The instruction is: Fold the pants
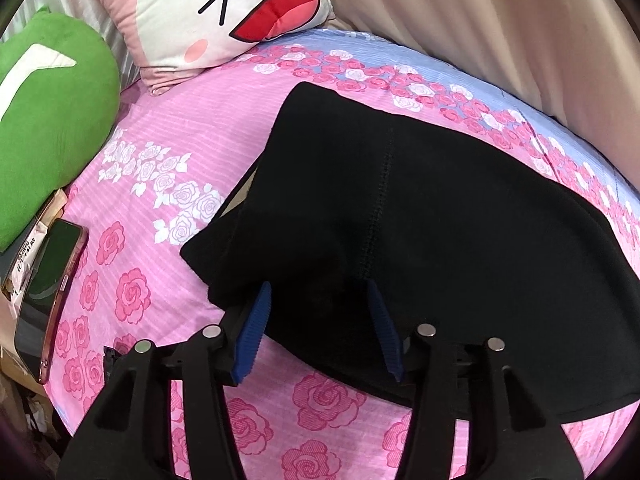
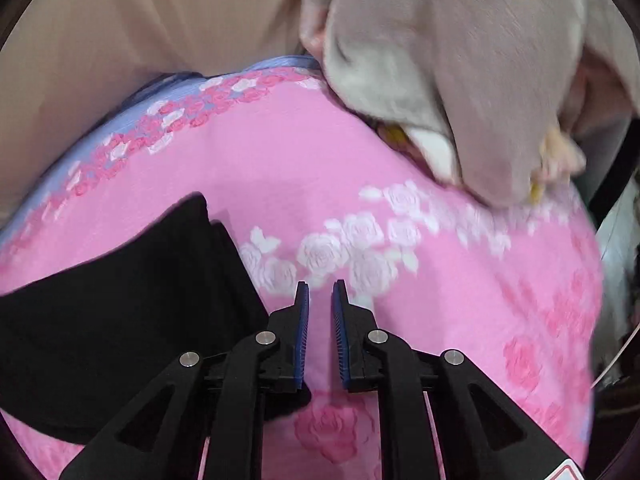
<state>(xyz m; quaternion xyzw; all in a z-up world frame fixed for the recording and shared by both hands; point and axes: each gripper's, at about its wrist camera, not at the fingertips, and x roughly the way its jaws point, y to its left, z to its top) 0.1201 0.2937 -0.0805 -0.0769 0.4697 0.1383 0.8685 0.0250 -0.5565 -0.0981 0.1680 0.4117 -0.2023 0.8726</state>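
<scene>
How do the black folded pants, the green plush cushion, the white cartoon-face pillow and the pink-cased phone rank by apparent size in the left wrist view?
1. Black folded pants, clearly largest.
2. Green plush cushion and white cartoon-face pillow: look alike, both cut off by the frame edge, so unranked.
3. Pink-cased phone, smallest, though fisheye stretch at the edge distorts it.

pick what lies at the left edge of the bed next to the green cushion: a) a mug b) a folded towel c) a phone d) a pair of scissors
c, a phone with a dark screen lies beside the green cushion in the left wrist view.
</scene>
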